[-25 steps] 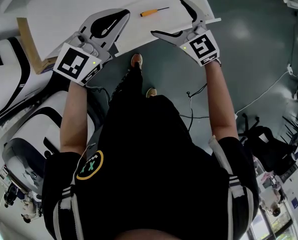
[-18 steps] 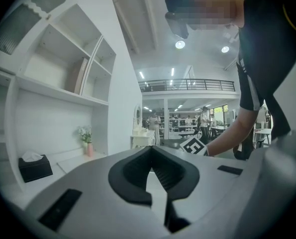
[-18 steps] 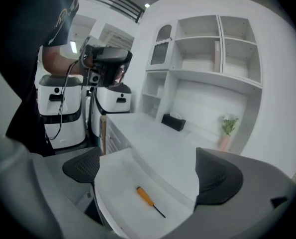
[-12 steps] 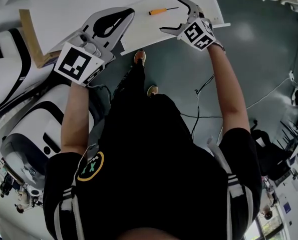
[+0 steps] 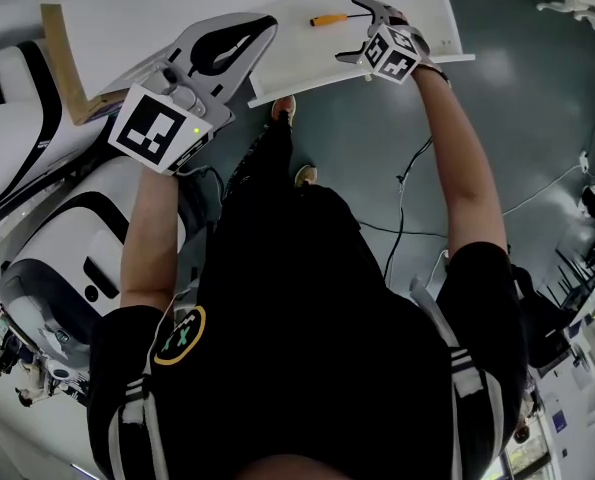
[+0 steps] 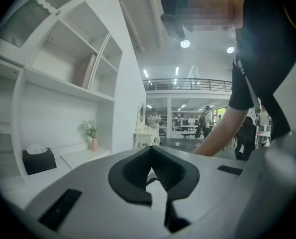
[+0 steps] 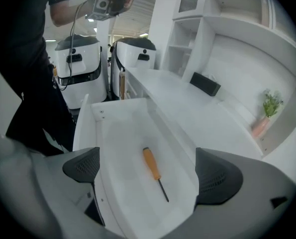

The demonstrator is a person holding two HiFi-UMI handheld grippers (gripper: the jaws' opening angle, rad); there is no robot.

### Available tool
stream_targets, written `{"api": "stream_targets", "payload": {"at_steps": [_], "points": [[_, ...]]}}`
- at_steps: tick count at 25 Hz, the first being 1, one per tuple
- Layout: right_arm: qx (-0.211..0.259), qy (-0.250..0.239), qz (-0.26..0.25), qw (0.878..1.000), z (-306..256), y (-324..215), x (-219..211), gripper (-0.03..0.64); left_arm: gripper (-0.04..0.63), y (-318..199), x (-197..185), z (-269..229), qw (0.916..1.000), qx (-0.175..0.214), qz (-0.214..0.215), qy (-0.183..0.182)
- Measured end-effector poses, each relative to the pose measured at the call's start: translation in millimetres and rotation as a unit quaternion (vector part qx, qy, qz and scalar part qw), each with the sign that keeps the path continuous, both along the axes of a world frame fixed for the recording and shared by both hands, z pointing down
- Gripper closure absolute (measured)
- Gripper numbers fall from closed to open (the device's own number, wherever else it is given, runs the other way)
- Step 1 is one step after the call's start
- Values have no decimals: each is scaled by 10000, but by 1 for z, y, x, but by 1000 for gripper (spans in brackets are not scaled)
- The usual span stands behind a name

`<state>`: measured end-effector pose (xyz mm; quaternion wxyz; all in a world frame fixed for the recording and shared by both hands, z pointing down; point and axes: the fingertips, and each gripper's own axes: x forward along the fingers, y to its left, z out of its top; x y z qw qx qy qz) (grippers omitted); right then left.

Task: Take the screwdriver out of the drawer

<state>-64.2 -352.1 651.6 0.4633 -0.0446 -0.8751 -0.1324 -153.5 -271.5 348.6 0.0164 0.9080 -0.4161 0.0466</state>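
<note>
An orange-handled screwdriver (image 5: 327, 18) lies flat in the open white drawer (image 5: 427, 28), alone on its floor. My right gripper (image 5: 349, 30) hangs over the drawer, open, just right of the tool. In the right gripper view the screwdriver (image 7: 152, 166) lies between the two spread jaws, below them and untouched, with its thin shaft pointing toward the camera. My left gripper (image 5: 239, 46) is held off to the left of the drawer, shut on nothing. The left gripper view looks up past the shut left gripper (image 6: 155, 183) at shelves, with no drawer in sight.
The drawer sticks out from a white desk (image 5: 177, 8) with shelving behind it. A black tissue box (image 7: 205, 83) and a pink vase (image 7: 261, 126) stand on the desktop. White machines (image 5: 57, 258) crowd the left; a cable (image 5: 407, 188) trails on the dark floor.
My right gripper has moved forward from the drawer's front edge to over its inside, closing on the screwdriver. The left gripper has barely shifted.
</note>
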Motion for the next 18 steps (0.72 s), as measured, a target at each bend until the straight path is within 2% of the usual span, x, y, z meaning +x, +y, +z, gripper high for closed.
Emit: {"api": "stream_targets", "payload": {"at_steps": [6,11,14,18], "points": [[-121,541,-188,9983,44,-12,-4,29,578,1,-6,4,10000,-50,-33,-47],[-195,829,-309,9959,70,-20,-10,29,578,1,-11,2,9992,-318,-201,145],[-263,971,-361,9943,85,-22,-13,29,578,4,-16,9,9992,-337,-191,42],[-348,1174,-461,9914,103,-23,-13,29,578,1,-18,10,9988,-417,-235,141]]}}
